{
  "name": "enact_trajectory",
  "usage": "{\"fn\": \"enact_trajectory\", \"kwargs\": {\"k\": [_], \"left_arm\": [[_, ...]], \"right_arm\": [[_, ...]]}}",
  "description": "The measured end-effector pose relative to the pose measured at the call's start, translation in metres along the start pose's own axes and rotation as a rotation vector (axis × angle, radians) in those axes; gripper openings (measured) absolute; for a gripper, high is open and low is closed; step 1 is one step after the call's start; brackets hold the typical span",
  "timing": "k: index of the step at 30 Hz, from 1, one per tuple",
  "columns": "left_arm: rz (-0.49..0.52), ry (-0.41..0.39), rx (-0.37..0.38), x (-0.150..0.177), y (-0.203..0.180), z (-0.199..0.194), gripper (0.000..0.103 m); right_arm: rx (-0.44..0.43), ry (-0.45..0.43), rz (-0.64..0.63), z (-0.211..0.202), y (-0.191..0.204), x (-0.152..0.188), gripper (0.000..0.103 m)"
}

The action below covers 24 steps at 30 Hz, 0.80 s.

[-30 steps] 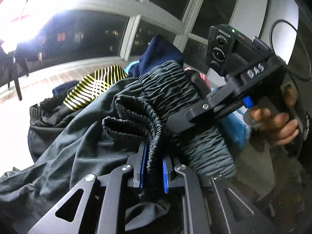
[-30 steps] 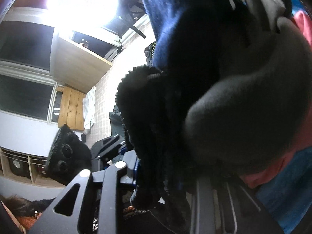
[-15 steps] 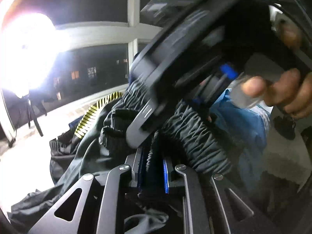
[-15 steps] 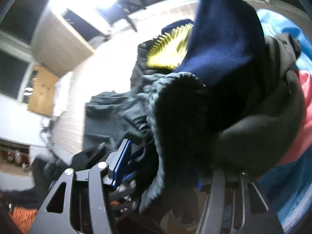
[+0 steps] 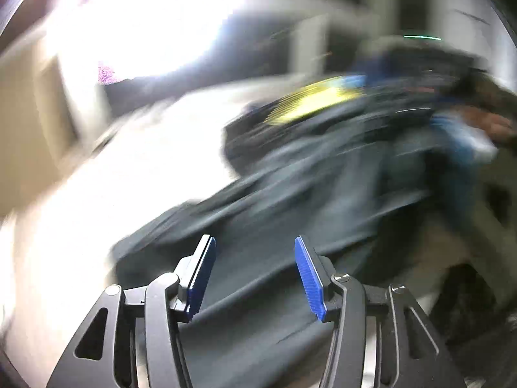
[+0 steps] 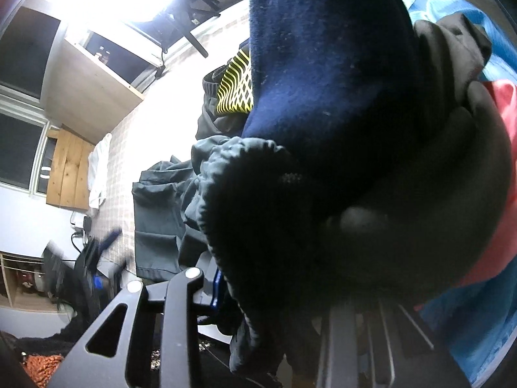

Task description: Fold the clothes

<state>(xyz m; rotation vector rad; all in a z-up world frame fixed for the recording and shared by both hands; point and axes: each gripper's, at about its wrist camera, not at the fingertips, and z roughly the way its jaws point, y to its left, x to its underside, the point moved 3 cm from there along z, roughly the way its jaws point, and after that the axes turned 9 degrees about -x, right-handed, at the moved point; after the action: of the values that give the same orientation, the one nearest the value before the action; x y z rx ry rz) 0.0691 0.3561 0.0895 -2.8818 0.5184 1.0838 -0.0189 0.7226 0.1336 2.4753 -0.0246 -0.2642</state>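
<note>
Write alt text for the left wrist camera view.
The left gripper is open, its blue pads apart, above dark grey trousers on a white surface. The motion-blurred clothes pile behind shows a yellow patch.

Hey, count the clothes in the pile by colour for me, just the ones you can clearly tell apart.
Dark grey: 1, the elastic-waist garment
Navy blue: 1, the fleece piece
Black with yellow lines: 1
Light blue: 1
Red: 1
Total: 5; others may be hidden.
</note>
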Motion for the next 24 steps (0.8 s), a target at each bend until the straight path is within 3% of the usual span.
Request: {"fn": "enact_trajectory", "kwargs": {"k": [2, 5, 7, 10, 12, 13, 14, 17, 20, 24], "left_arm": [[-0.183, 0.128, -0.091, 0.022, 0.073, 0.027, 0.049], [-0.349, 0.234, -0.065, 0.046, 0.127, 0.055, 0.049], [-0.368, 0.283, 0.023, 0.049, 0.132, 0.073, 0.05], [-0.271, 0.249, 0.089, 0.042, 0.114, 0.08, 0.07], [-0.228, 0.246, 0.118, 0.036, 0.103, 0.083, 0.062], [-0.217, 0.236, 0.146, 0.035, 0.099, 0.081, 0.017], [-0.215, 0.25, 0.185, 0.034, 0.094, 0.082, 0.004], [-0.228, 0.229, 0.194, 0.03, 0.095, 0.073, 0.003], [-0.292, 0.192, 0.249, 0.035, 0.117, 0.048, 0.002], [-0.309, 0.155, 0.229, 0.041, 0.156, 0.005, 0.002]], "right_arm": [[0.0, -0.003, -0.001, 0.0, -0.002, 0.0, 0.032], [0.0, -0.007, -0.003, 0.0, -0.004, -0.001, 0.032], [0.0, -0.01, -0.004, -0.001, -0.005, -0.001, 0.032], [0.012, -0.013, -0.013, 0.006, 0.003, 0.015, 0.031], [0.026, -0.017, -0.019, 0.004, 0.011, 0.022, 0.031], [0.032, -0.02, -0.02, 0.008, 0.023, 0.022, 0.03], [0.039, -0.023, -0.021, 0.011, 0.029, 0.023, 0.03], [0.06, -0.037, -0.029, 0.031, 0.05, 0.013, 0.028], [0.07, -0.047, -0.051, 0.021, 0.04, 0.031, 0.027], [0.052, -0.045, -0.117, 0.041, 0.087, 0.037, 0.026]]}}
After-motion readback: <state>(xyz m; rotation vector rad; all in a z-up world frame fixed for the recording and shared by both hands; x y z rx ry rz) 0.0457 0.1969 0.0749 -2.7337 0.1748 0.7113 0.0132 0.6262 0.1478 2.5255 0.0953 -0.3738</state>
